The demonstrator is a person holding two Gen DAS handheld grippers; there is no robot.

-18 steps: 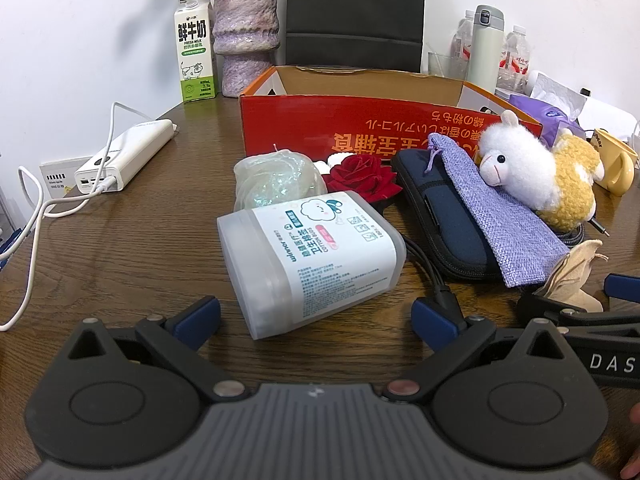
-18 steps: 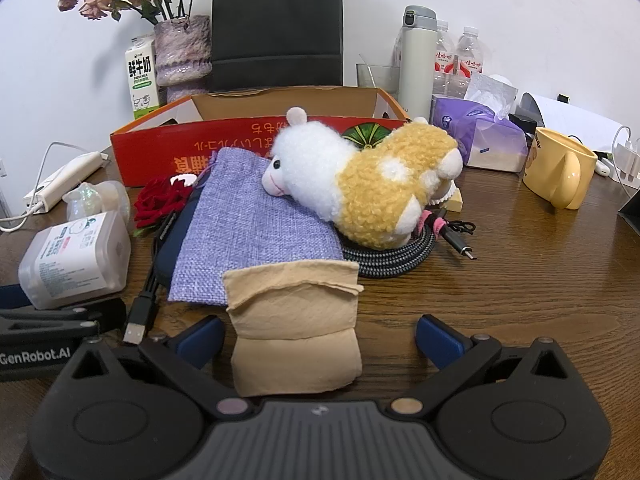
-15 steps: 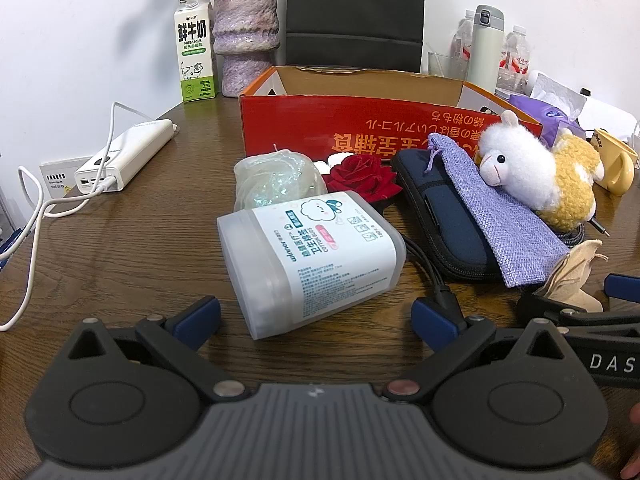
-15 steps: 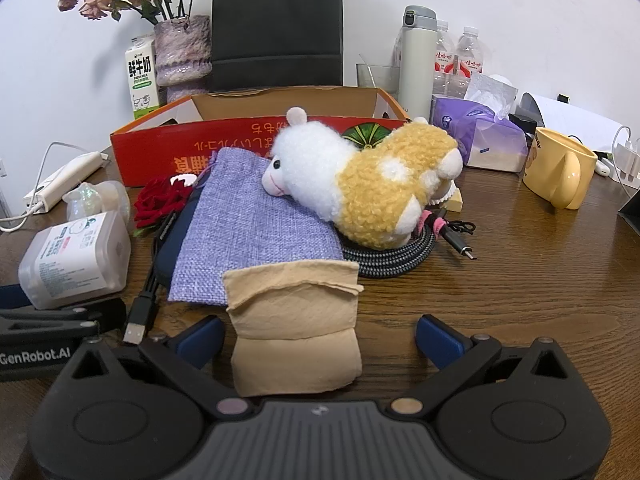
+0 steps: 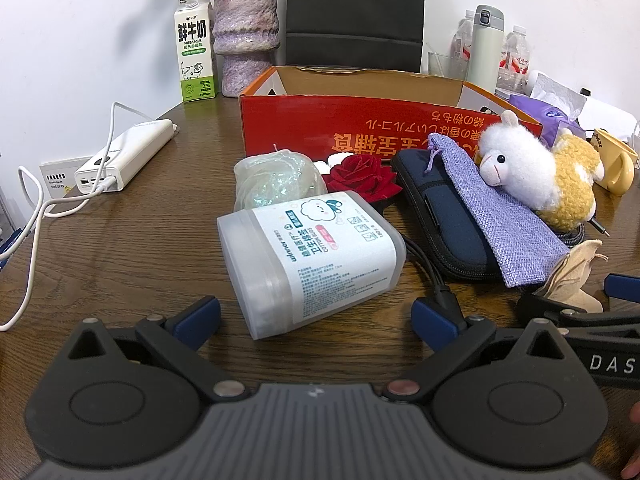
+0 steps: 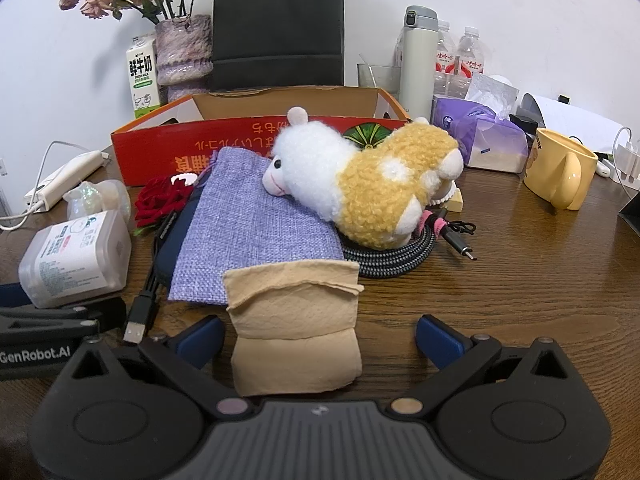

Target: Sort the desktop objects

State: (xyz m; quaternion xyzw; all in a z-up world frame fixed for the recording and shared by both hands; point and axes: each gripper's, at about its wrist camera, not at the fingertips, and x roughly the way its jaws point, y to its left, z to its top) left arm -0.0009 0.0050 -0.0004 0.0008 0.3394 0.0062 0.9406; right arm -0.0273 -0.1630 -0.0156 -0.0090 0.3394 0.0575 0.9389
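Left gripper (image 5: 316, 316) and right gripper (image 6: 320, 336) stood spread, empty; I judged sorting unstarted. Next: close on cotton-swab box (image 5: 312, 256) at twelve o'clock.

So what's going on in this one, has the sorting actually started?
Not yet. A person holds two claws over a cluttered wooden table, both open and holding nothing. The left claw faces the cotton swab box lying on its side. The right claw faces the folded beige cloth, which lies between its fingers untouched. The red cardboard box stands behind the pile, and the plush alpaca lies on the purple pouch.
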